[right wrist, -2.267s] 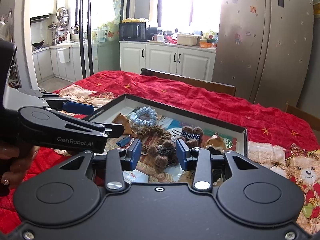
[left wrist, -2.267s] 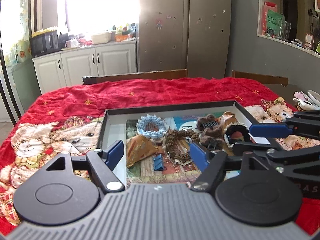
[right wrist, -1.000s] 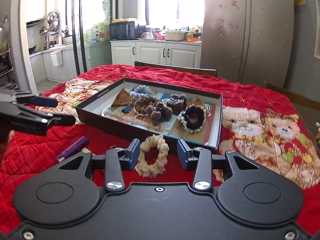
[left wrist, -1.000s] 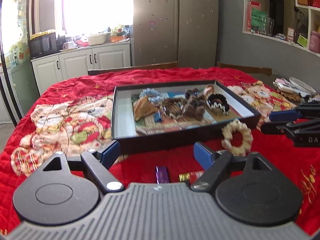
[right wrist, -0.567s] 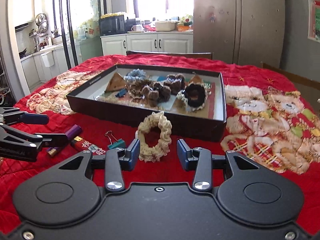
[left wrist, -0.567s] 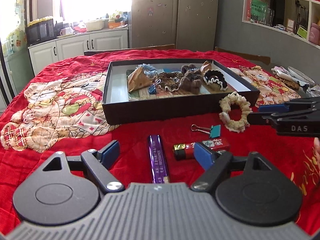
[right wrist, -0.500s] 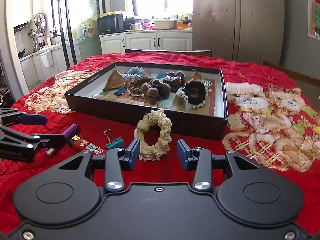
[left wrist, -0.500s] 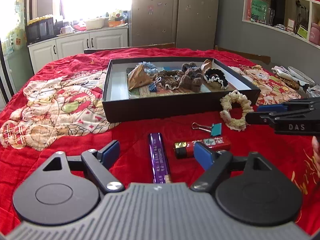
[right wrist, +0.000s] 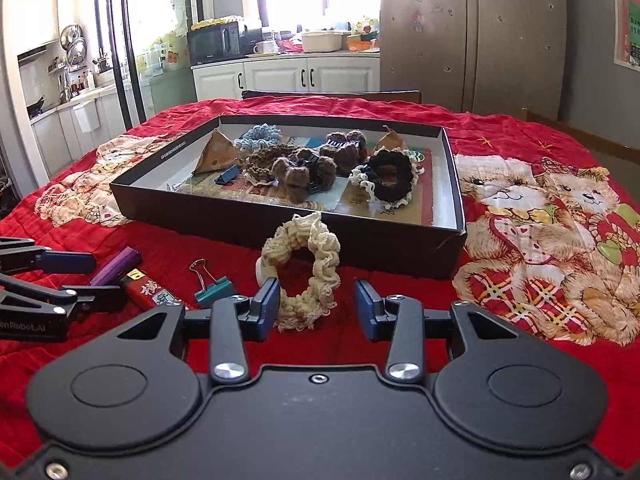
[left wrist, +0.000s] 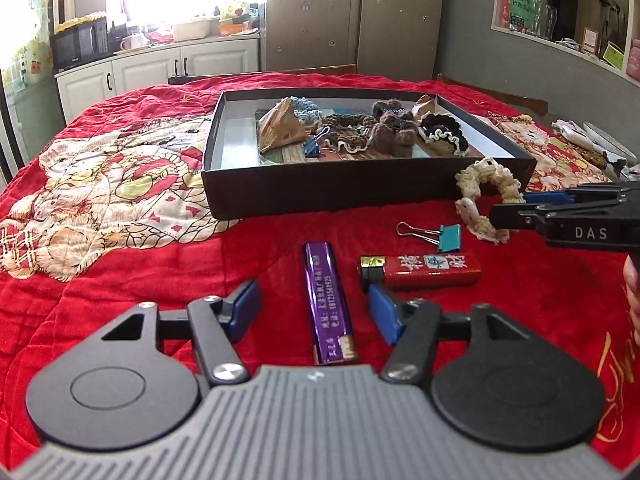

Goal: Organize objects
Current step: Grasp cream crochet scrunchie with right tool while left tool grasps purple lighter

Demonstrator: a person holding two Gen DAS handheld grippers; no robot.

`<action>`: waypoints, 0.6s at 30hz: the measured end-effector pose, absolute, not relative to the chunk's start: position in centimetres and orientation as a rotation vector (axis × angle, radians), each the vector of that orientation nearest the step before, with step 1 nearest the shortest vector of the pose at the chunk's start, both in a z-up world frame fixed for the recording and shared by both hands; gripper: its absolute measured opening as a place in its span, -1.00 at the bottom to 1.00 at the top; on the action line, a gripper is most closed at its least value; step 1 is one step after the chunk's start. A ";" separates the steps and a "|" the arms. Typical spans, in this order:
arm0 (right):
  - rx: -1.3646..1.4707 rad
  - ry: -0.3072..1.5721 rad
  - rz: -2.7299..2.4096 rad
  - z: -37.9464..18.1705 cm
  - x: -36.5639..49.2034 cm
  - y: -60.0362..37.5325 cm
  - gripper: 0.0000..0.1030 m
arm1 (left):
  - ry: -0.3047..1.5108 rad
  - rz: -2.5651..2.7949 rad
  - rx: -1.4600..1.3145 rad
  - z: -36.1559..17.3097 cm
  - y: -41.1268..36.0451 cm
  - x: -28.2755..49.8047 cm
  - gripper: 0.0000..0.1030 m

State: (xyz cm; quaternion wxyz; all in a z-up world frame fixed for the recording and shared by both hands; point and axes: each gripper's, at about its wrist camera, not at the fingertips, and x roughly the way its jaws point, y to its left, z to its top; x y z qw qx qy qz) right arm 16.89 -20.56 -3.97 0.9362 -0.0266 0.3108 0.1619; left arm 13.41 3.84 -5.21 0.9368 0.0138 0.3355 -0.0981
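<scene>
A purple lighter (left wrist: 328,300) lies on the red cloth between the blue pads of my left gripper (left wrist: 314,306). Its jaws are closing, and the pads stand clear of the lighter on both sides. Right of it lie a red lighter (left wrist: 424,270) and a teal binder clip (left wrist: 440,236). In the right wrist view a cream scrunchie (right wrist: 308,272) rests just ahead of my right gripper (right wrist: 318,306), which is open, its left pad close beside the scrunchie. The left gripper (right wrist: 94,280) shows there too, astride the purple lighter (right wrist: 116,266).
A shallow black box (left wrist: 360,188) holding scrunchies, a blue clip and brown packets stands behind the loose items. The red bear-print cloth (right wrist: 540,240) covers the table. Dishes and cloth (left wrist: 588,140) lie at the far right. Chair backs (right wrist: 332,94) line the far edge.
Both grippers have drawn back from over the box and sunk towards the cloth. The left jaws have narrowed around the purple lighter. The right gripper has come closer to the cream scrunchie.
</scene>
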 end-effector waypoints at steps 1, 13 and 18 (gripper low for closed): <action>-0.054 0.635 0.332 -4.0 17.0 -20.5 -0.26 | 0.683 -0.199 0.029 -5.3 3.8 13.5 0.28; -0.064 0.629 0.339 -4.3 17.6 -20.3 -0.54 | 0.671 -0.189 0.047 -5.2 3.3 14.0 -0.28; -0.061 0.628 0.338 -4.5 17.6 -20.3 -0.65 | 0.672 -0.190 0.027 -5.2 3.5 14.1 -0.50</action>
